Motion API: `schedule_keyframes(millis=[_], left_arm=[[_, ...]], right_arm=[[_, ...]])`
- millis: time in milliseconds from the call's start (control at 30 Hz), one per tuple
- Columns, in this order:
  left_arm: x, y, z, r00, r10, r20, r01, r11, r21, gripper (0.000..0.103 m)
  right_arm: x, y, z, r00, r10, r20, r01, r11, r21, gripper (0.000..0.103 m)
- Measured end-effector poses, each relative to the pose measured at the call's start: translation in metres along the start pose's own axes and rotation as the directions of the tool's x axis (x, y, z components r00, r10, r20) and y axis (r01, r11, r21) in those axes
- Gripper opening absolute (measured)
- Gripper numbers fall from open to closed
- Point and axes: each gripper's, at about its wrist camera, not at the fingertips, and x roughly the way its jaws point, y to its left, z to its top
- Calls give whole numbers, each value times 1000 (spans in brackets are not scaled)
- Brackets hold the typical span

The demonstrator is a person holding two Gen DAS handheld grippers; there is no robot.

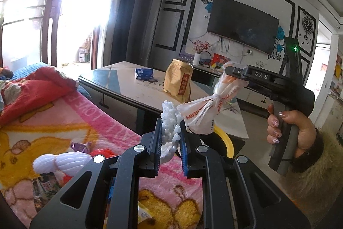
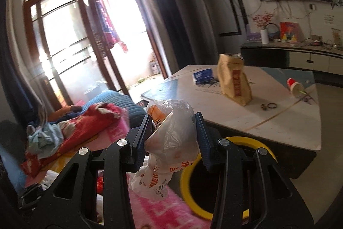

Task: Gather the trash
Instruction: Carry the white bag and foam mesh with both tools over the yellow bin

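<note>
My left gripper [image 1: 170,132] is shut on a piece of white foam netting [image 1: 169,119] that sticks up between its pads. Beside it on the right, a hand holds my right gripper [image 1: 232,72], seen side-on. That gripper [image 2: 172,130] is shut on a knotted white plastic bag with orange print [image 2: 171,138]; the bag [image 1: 205,108] hangs down over a bin with a yellow rim [image 2: 186,177]. In the left wrist view the yellow rim [image 1: 225,138] shows just beyond my left fingers. The bin stands between the bed and the table.
A pink cartoon blanket [image 1: 64,126] covers the bed with a white cloth [image 1: 64,161], wrappers and red bedding [image 1: 36,89]. The low table [image 2: 268,121] carries a brown paper bag [image 2: 234,83], a blue packet [image 2: 202,75] and a tipped red cup [image 2: 294,84]. Glass doors stand at left.
</note>
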Motion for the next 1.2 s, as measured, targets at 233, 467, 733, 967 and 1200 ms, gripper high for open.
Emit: schedule_keyframes(millis=[233, 467, 733, 967, 1200], left_arm=[[26, -5, -4, 1000, -5, -27, 4, 1000, -9, 15], [49, -14, -8, 999, -5, -48, 5, 1000, 7, 15], [77, -26, -12, 998, 2, -65, -2, 1000, -2, 15], [104, -42, -20, 996, -6, -89, 5, 1000, -7, 15], [141, -49, -30, 991, 14, -135, -14, 1000, -4, 15]], right_arm=[[4, -25, -1, 996, -85, 18, 85, 996, 4, 34], [13, -45, -7, 988, -155, 13, 155, 988, 10, 34], [25, -68, -13, 971, -241, -5, 241, 971, 13, 34], [34, -85, -19, 963, -268, -7, 268, 963, 15, 35], [49, -106, -29, 955, -292, -52, 294, 955, 36, 36]])
